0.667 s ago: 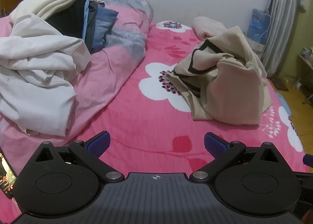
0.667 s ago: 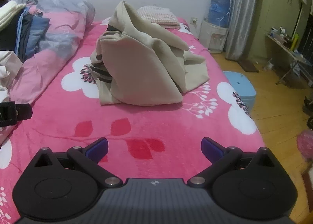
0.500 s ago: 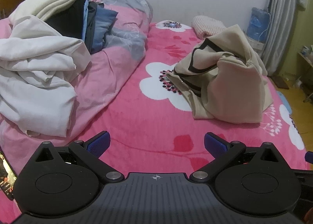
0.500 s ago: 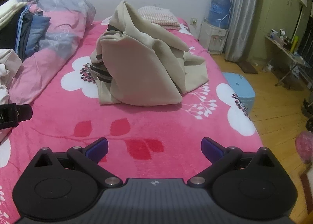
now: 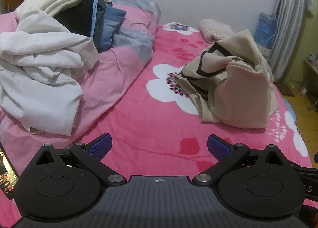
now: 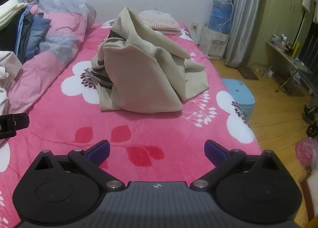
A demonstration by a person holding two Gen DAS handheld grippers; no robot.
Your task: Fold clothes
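Note:
A beige garment with black trim (image 5: 234,86) (image 6: 147,74) lies crumpled in a peaked heap on the pink flowered bed cover (image 5: 151,120) (image 6: 59,120). It sits ahead and to the right of my left gripper (image 5: 158,144), which is open and empty above the cover. My right gripper (image 6: 157,149) is also open and empty, with the heap straight ahead and well beyond its blue fingertips. A piece of the left gripper's body (image 6: 12,124) shows at the left edge of the right wrist view.
A white crumpled sheet (image 5: 39,86) and a stack of folded dark and blue clothes (image 5: 99,27) rest on a pink-grey duvet (image 5: 127,49) at left. A pink pillow (image 6: 161,22) lies by the wall. The bed's right edge drops to wooden floor with a blue stool (image 6: 238,96).
Both views have shifted slightly; the beige heap looks marginally closer. Both grippers stay open and empty.

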